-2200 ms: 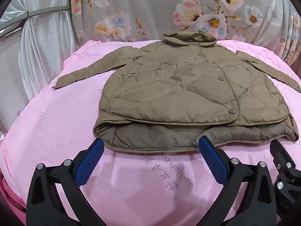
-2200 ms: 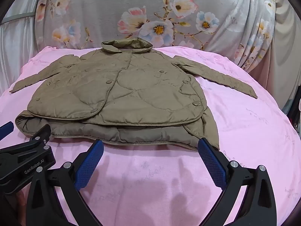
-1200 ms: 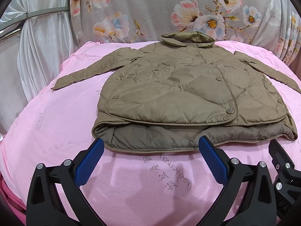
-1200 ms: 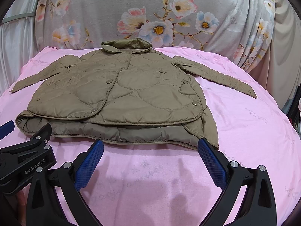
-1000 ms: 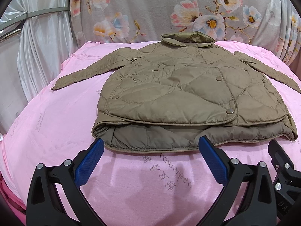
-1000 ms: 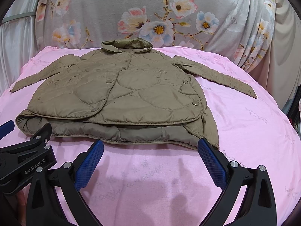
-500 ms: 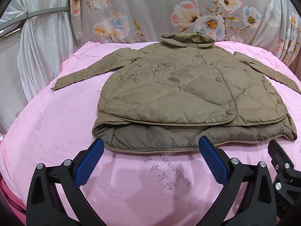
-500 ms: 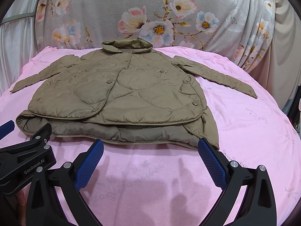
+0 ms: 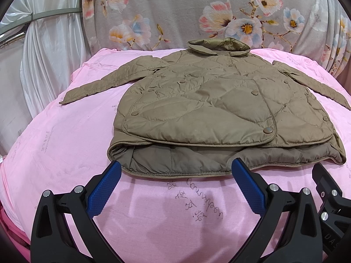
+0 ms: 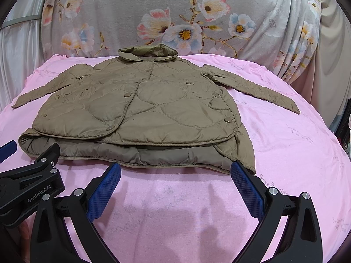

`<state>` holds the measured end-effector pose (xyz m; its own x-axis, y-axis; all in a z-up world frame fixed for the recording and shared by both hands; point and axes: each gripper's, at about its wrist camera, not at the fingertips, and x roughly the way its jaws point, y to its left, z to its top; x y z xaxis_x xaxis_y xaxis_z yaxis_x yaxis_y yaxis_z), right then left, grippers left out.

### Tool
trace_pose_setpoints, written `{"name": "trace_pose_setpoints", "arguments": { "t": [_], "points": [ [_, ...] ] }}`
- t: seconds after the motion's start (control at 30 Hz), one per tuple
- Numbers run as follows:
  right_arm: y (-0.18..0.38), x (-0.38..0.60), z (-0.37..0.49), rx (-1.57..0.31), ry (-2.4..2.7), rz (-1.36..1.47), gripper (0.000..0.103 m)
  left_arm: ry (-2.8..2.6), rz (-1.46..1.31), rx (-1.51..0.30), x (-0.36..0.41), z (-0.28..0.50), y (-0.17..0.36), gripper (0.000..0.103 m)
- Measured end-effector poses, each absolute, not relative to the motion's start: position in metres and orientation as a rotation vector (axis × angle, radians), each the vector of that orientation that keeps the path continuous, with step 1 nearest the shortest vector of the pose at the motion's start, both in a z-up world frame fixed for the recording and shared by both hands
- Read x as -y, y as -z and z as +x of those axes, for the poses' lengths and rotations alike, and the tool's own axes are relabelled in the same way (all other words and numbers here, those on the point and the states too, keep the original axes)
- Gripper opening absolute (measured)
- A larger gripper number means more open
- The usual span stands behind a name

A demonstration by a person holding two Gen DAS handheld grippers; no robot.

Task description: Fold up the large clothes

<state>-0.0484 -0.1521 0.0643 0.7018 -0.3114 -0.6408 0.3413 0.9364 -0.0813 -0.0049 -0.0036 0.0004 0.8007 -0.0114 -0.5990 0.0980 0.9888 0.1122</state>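
An olive-brown quilted jacket (image 9: 210, 100) (image 10: 142, 107) lies flat on the pink sheet, collar at the far side, both sleeves spread out to the sides, hem nearest me. My left gripper (image 9: 175, 171) hovers open just in front of the hem's left half, blue pads wide apart, nothing between them. Just short of the hem's right half, my right gripper (image 10: 175, 173) is also open and holds nothing. Each gripper's black frame shows at the edge of the other's view.
The pink sheet (image 9: 65, 153) (image 10: 296, 153) covers a rounded bed-like surface with handwriting on it. A grey floral cloth (image 9: 197, 11) hangs behind. White curtains (image 9: 43, 54) stand at the left, where the surface drops off.
Almost nothing: both grippers stay open in front of the hem, with only a slight drift of the left view. The jacket has not moved.
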Motion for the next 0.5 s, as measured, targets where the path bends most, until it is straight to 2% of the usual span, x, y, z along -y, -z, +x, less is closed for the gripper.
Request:
{"name": "trace_pose_setpoints", "arguments": {
  "t": [0.5],
  "points": [
    [-0.0641,0.1512,-0.0472,-0.706,0.364,0.045,0.098,0.058,0.140,-0.640,0.0032,-0.0051,-0.0001,0.098]
  ]
}}
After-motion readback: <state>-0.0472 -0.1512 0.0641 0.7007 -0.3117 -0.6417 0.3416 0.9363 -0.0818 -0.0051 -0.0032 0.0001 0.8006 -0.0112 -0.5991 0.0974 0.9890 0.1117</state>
